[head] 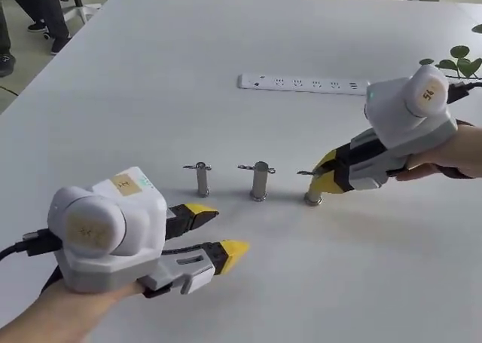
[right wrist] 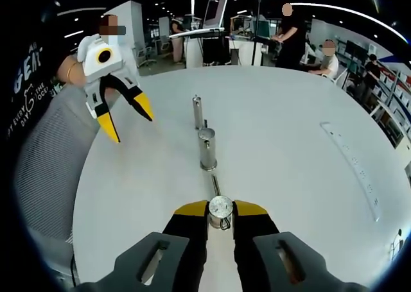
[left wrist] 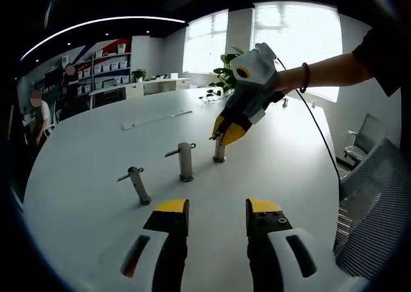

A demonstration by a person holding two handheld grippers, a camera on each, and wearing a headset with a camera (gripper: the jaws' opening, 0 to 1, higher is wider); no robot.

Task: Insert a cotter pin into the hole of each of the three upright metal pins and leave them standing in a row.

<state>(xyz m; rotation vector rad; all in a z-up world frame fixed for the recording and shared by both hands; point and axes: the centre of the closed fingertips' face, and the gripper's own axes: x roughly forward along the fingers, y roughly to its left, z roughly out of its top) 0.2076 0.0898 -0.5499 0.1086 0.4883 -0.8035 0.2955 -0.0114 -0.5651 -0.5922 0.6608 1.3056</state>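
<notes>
white table [head: 226, 56] stretches away to a power strip [head: 301, 83] near its far edge. nearer the person, the three metal pins stand upright in a row, set apart from one another. the first pin [head: 202, 179] and the middle pin [head: 259, 181] each carry a wire through the hole near the top. at the third pin [head: 313, 198] the cotter pin [head: 305, 173] juts out on the side facing the row, so it seems to be through or nearly so.

the right gripper [head: 322, 179] reaches in from the side at a downward slant, its tips level with the hole, likely so the wire runs straight along the bore. in the right gripper view its jaws are drawn in narrow against both sides of the third pin's head, with the wire's loop between them just behind it. whether they also pinch the wire cannot be told.

the left gripper [head: 226, 228] hangs low over the table in front of the row, well apart from it. its jaws are spread wide and hold nothing, probably kept clear of the standing pins.
</notes>
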